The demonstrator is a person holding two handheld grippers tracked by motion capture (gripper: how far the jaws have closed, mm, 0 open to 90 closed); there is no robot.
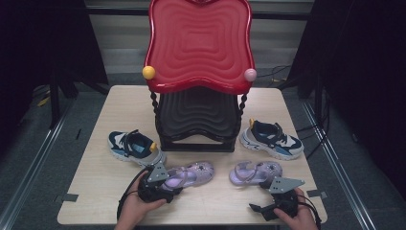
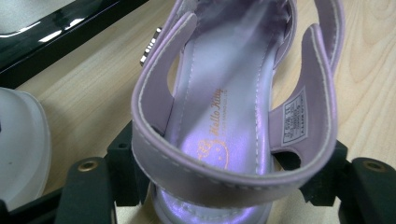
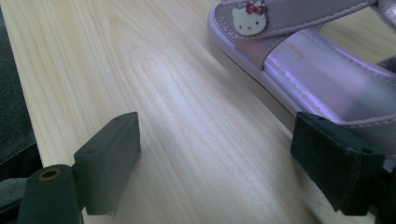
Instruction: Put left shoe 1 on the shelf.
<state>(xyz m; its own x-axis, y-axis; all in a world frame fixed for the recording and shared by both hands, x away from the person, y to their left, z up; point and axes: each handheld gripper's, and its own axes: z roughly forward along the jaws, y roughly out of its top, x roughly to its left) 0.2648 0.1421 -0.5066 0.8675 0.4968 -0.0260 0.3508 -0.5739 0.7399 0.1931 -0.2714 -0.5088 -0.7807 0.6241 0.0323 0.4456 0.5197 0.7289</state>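
A pair of purple sandals lies near the table's front edge. The left sandal (image 1: 191, 173) (image 2: 219, 93) has its heel strap between the jaws of my left gripper (image 1: 168, 184) (image 2: 224, 186), whose pads press the strap from both sides. The right sandal (image 1: 255, 171) (image 3: 317, 70) rests flat with a cat-face badge on its toe strap. My right gripper (image 1: 254, 211) (image 3: 224, 163) is open just in front of that sandal, low over bare wood, with one jaw beside the sole and nothing between the jaws.
A two-tier rack with a red upper tray (image 1: 198, 43) and a black lower tray (image 1: 198, 112) stands at the table's back middle. A blue-and-white sneaker (image 1: 133, 146) lies to its left, another (image 1: 270, 138) to its right. The table's front edge (image 1: 201, 221) is close to both hands.
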